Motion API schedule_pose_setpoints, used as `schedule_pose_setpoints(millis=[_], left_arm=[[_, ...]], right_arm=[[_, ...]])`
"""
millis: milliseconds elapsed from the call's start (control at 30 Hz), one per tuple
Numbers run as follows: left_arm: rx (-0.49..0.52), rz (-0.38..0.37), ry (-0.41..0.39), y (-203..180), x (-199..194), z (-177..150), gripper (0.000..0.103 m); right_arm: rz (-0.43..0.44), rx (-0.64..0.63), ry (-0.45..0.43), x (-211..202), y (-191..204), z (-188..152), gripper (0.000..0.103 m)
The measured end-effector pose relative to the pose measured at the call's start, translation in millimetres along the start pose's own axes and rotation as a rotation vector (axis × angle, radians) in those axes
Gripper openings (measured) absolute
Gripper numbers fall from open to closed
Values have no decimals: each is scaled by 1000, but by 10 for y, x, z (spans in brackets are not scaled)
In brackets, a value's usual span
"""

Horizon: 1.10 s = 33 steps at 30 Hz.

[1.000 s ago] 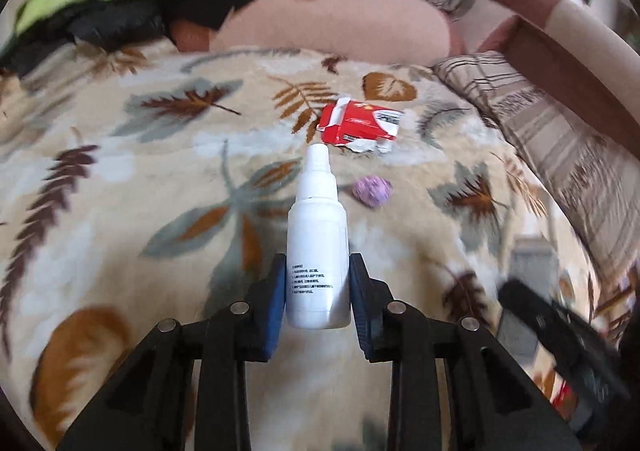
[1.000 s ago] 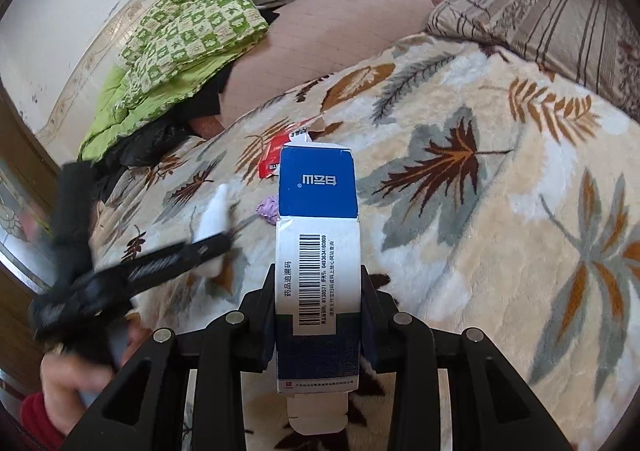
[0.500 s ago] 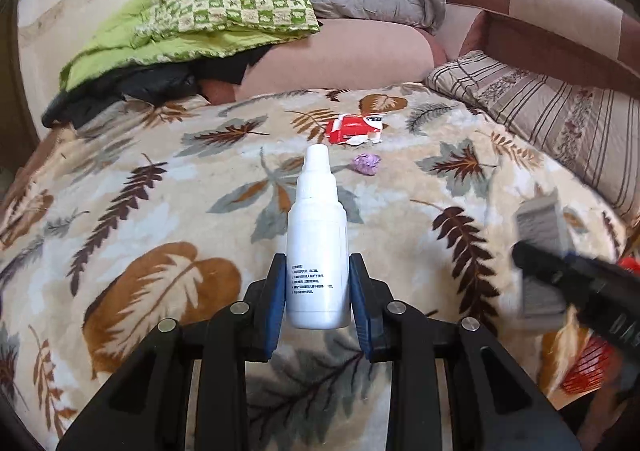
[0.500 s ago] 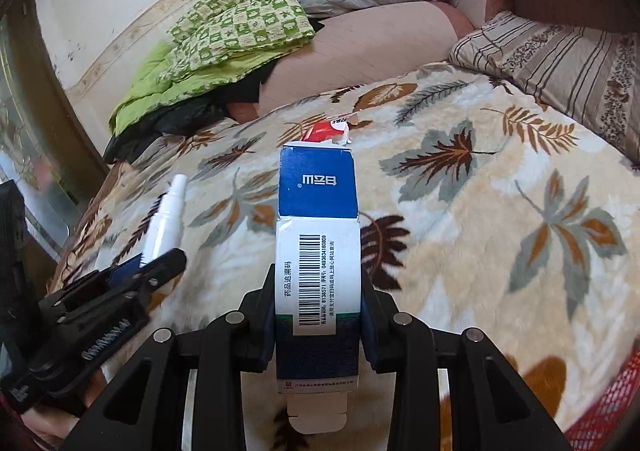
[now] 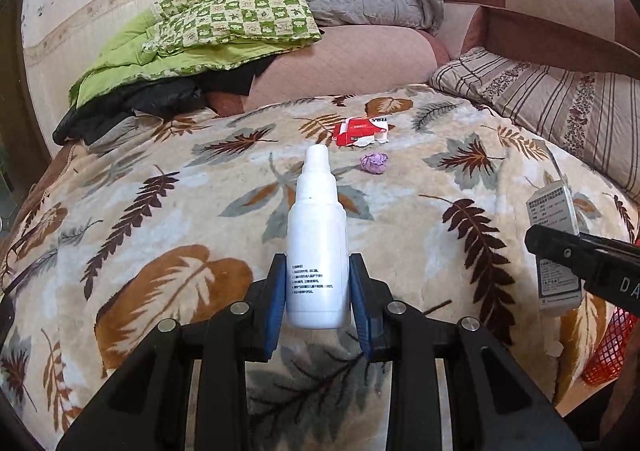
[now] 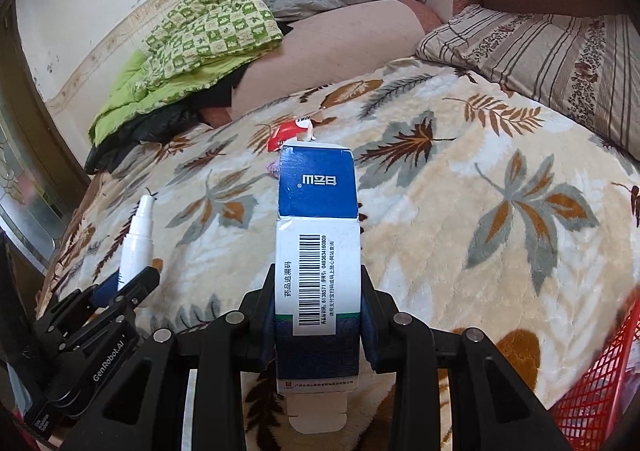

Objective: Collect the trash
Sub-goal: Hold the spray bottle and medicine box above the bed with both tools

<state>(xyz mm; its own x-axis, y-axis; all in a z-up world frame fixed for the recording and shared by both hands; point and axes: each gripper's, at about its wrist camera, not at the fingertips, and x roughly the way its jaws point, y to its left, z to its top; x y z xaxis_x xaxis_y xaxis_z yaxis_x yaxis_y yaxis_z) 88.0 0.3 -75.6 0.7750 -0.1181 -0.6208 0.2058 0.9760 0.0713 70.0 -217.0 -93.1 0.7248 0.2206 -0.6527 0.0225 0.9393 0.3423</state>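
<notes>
The white bottle (image 5: 317, 247) is clamped between the blue pads of the left claw (image 5: 318, 291), nozzle pointing away from the camera, and the blue-and-white carton (image 6: 317, 267) is gripped the same way by the right claw (image 6: 319, 311), its open flap hanging toward the camera. Compared with a second ago, both claws have been drawn back from the middle of the bed (image 5: 168, 211): far more of the leaf-patterned blanket is now taken in by each view, and the red wrapper (image 5: 360, 130) and the purple paper ball (image 5: 374, 163), formerly close ahead of the bottle, are now seen well beyond it, at about 12 and 1 o'clock of its nozzle. A red mesh basket (image 6: 596, 391) has come into view at 4 o'clock in the right wrist view and at the same edge of the left, just beside the bed's near edge. Neither grip has been altered meanwhile. It is judged that two pieces of trash have been lifted and are being carried toward the basket, presumably the bin, with release over it as the next step; the wrapper and the ball are left on the blanket to be fetched afterwards.
</notes>
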Motion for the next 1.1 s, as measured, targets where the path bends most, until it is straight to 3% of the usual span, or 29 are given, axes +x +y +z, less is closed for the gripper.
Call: schedule_pose_setpoints(millis=[700,900,1100], left_arm=[[-14,-41,28,-9,116,50,29],[-148,-148,68,199,165,59,29],[-208,-187,66,291,149,68,29]], right_arm=[[0,-30,15,136,101,19,37],[1,-31,14,143,109,23,37],[2,-29,3,133,115,28,37]])
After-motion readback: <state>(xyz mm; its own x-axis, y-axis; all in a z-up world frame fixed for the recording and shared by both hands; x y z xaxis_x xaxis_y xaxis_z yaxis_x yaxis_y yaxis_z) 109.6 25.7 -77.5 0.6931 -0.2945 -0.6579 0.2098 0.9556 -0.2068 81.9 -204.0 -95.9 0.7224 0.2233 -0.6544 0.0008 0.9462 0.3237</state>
